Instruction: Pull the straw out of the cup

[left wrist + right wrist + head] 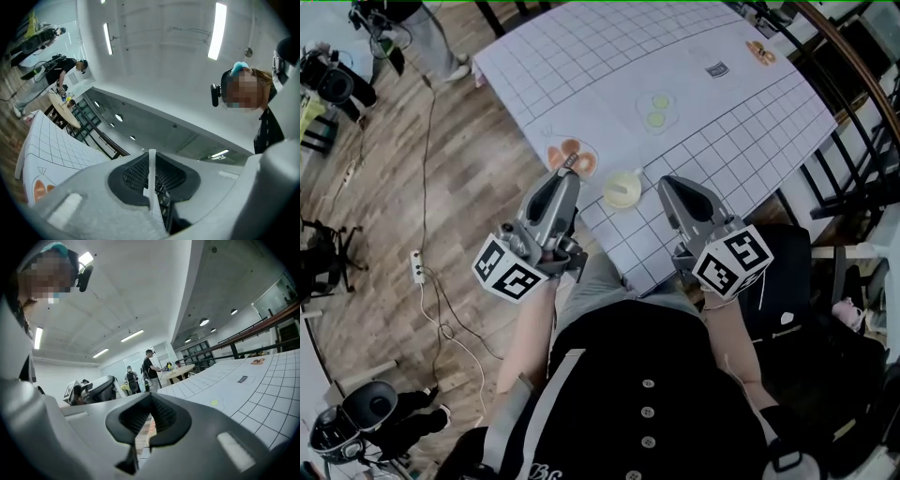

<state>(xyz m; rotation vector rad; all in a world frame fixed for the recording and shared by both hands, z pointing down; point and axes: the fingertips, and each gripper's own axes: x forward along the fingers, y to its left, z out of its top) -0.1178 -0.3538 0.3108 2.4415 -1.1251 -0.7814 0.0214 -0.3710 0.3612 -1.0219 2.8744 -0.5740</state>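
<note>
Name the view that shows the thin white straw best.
Left gripper view: the thin white plastic straw shows close up, pinched between the fingers of the left gripper. Head view: too small to make out. Right gripper view misses it.

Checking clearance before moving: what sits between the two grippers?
The cup stands between the left gripper, which holds the straw, and the right gripper. The head view shows it.

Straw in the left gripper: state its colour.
White. The straw shows best in the left gripper view.
</note>
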